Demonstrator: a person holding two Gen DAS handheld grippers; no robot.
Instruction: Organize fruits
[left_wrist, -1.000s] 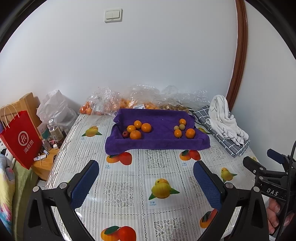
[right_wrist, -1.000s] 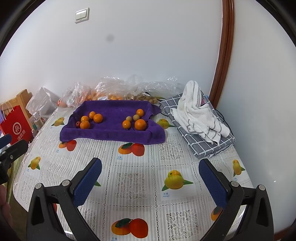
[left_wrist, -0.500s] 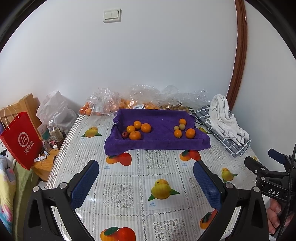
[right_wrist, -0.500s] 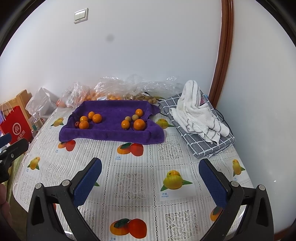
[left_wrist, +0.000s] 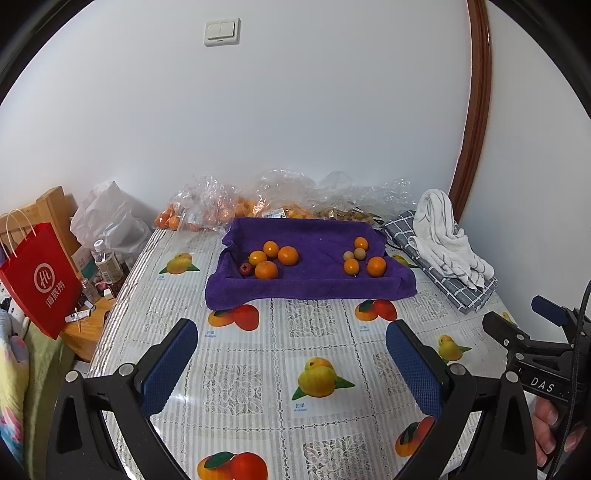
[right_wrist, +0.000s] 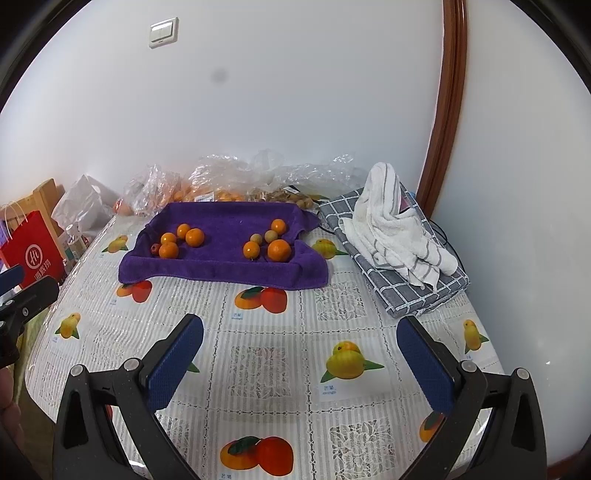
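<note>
A purple towel (left_wrist: 317, 284) (right_wrist: 229, 273) lies at the back of the table. On its left sit several oranges (left_wrist: 266, 269) (right_wrist: 169, 251) and a small red fruit (left_wrist: 245, 268). On its right sit oranges (left_wrist: 376, 266) (right_wrist: 279, 250) and two small tan fruits (left_wrist: 359, 253) (right_wrist: 270, 236). My left gripper (left_wrist: 291, 350) is open and empty above the table's near part. My right gripper (right_wrist: 301, 350) is open and empty, likewise short of the towel. The right gripper also shows at the left wrist view's right edge (left_wrist: 532, 321).
Clear plastic bags of fruit (left_wrist: 207, 210) (right_wrist: 221, 181) lie against the wall behind the towel. A grey checked cloth with a white striped towel (left_wrist: 443, 236) (right_wrist: 391, 229) lies at right. A red paper bag (left_wrist: 40, 280) and a bottle (left_wrist: 107, 262) stand off the table's left edge.
Both grippers have drawn back slightly from the towel; the scene sits a little farther off. Both stay open and empty.
</note>
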